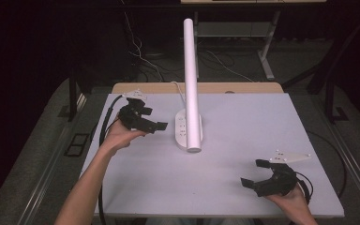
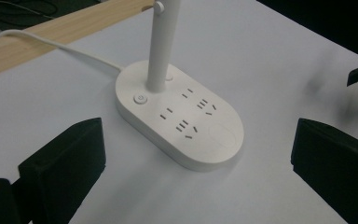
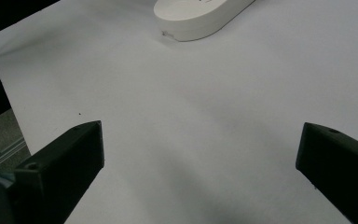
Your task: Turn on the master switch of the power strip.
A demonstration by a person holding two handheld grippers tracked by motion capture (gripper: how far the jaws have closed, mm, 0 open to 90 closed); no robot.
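Reaching: left gripper (image 1: 155, 123) hovers just beside the left side of the desk lamp (image 1: 190, 84), jaws spread wide and holding nothing.
Other hand: right gripper (image 1: 258, 174) sits low near the table's (image 1: 243, 122) near right corner, well apart from the lamp, jaws also wide and bare.
Place: lamp stands near the middle of the table, a little toward the far edge; its white cord (image 2: 51, 44) trails off toward the far left.
Base: oval lamp base (image 2: 182, 116), flat on the table, carrying socket slots and a round power button (image 2: 141, 98) beside the post.
Long axis: base runs from far edge to near edge; the post (image 2: 161, 42) rises from its far end, and the long white bar reaches up and over toward the person.
Handling: likely hard, smooth plastic, stiff and somewhat slippery; the base probably holds most of the weight, while the tall bar makes it top-heavy if tipped.
Grip: best taken across the narrow width of the base, or round the post low down; the button probably needs only one light jaw-tip press.
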